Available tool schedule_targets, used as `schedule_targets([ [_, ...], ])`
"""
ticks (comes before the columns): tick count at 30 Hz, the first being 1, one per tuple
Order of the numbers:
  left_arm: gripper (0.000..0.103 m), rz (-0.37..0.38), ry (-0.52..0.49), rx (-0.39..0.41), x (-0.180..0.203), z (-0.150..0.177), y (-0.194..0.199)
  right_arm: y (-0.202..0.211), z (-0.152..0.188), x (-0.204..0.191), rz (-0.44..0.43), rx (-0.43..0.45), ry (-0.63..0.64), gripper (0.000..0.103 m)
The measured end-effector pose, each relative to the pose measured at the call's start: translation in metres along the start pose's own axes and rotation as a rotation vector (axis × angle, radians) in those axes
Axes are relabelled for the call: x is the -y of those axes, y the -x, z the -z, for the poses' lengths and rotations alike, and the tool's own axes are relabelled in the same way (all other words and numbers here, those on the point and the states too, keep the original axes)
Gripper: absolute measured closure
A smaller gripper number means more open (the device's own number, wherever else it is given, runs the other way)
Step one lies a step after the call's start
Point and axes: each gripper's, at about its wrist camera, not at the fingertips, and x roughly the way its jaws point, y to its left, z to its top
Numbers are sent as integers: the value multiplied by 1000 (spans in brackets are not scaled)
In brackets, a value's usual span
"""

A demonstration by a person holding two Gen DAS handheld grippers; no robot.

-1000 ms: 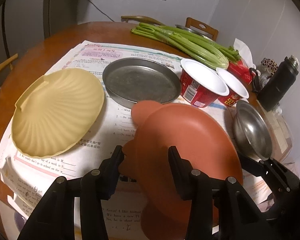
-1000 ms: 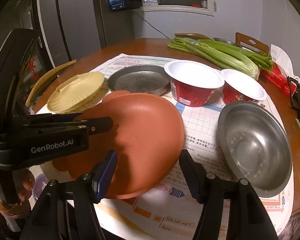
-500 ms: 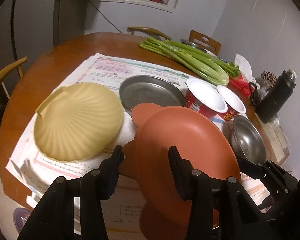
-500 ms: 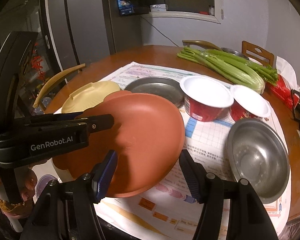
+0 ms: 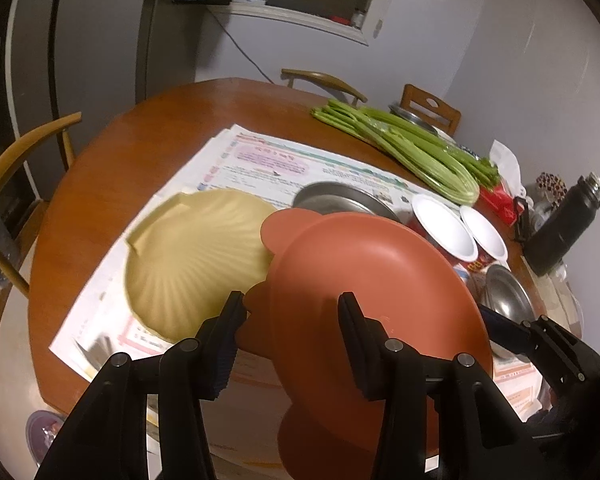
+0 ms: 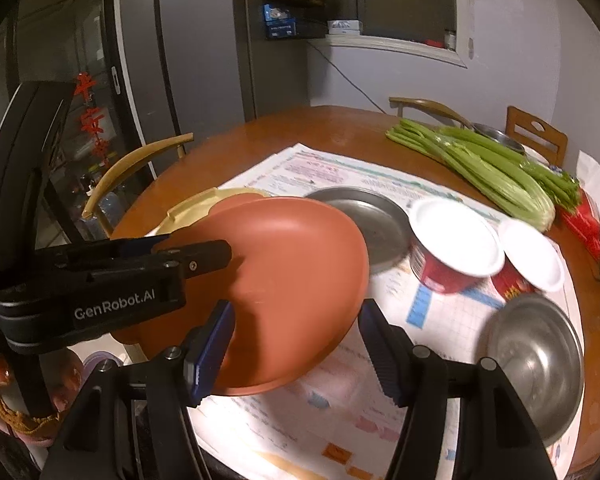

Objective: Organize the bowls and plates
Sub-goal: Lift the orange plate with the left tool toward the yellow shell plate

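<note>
A terracotta plate (image 5: 360, 272) with small ear-like tabs hangs tilted above the table, carried by both grippers. My left gripper (image 5: 292, 316) is shut on its left rim; in the right wrist view its upper finger (image 6: 208, 254) lies across the top of the plate (image 6: 292, 260). My right gripper (image 6: 296, 340) is shut on the near right rim, and its blue pad (image 5: 496, 320) shows at the plate's edge. Beneath and to the left lies a yellow shell-shaped plate (image 5: 192, 252), partly hidden by the held plate. A flat steel plate (image 5: 336, 196) and a steel bowl (image 6: 540, 360) rest on newspaper.
Two red paper cups (image 6: 452, 248) (image 6: 532, 256) stand between the steel plate and the steel bowl. Celery (image 5: 412, 148) lies at the back right, next to a black flask (image 5: 560, 228). Wooden chairs (image 5: 16, 160) ring the round table (image 5: 148, 144).
Both grippers have risen with the terracotta plate and shifted left. The table looks farther off, and the plate now overlaps the yellow shell plate instead of the newspaper.
</note>
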Motion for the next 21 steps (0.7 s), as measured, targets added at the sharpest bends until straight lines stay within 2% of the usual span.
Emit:
schedule_targets([
  [13, 55, -43, 27, 86, -40, -41, 23, -13, -49, -35, -43, 25, 42, 38],
  [21, 54, -56, 40, 97, -63, -59, 25, -25, -70, -55, -43, 25, 69, 38],
])
